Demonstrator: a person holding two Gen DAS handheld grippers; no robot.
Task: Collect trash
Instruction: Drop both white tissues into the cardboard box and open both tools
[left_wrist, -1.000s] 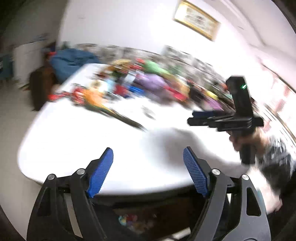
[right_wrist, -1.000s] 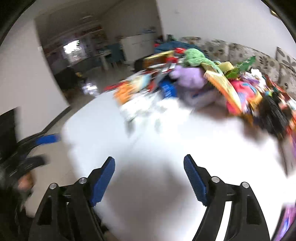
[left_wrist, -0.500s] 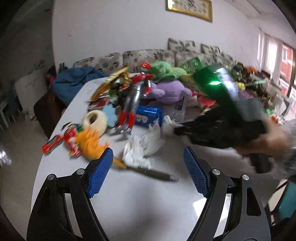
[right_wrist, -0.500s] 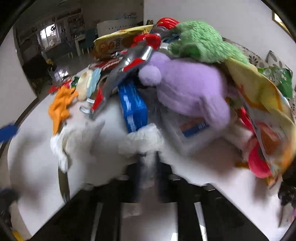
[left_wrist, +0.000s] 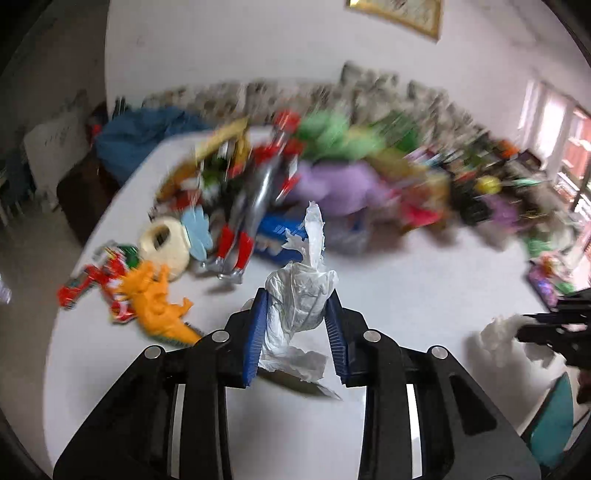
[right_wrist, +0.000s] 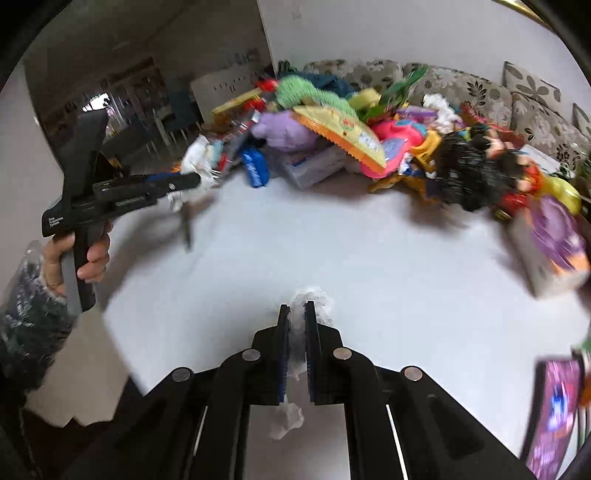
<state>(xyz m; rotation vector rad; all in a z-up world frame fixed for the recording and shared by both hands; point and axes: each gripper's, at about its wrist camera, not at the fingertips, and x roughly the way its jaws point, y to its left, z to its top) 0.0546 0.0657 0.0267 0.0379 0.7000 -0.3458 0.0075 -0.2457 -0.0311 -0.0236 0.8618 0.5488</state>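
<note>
Fingers of the left gripper (left_wrist: 295, 325) are closing on a crumpled white tissue (left_wrist: 301, 295), which sits between the blue pads above the white counter (left_wrist: 406, 295). Right gripper (right_wrist: 295, 332) fingers are clamped tight on another tissue wad (right_wrist: 312, 297). Toys (right_wrist: 369, 140) crowd the counter's far side, with a patterned sofa (right_wrist: 480, 92) against the white wall (left_wrist: 258, 44) behind.

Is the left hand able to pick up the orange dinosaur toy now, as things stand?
Probably not yet. The left tongs are closing around a crumpled white tissue, so they are occupied. The orange dinosaur toy lies uncovered on the white table nearby.
</note>
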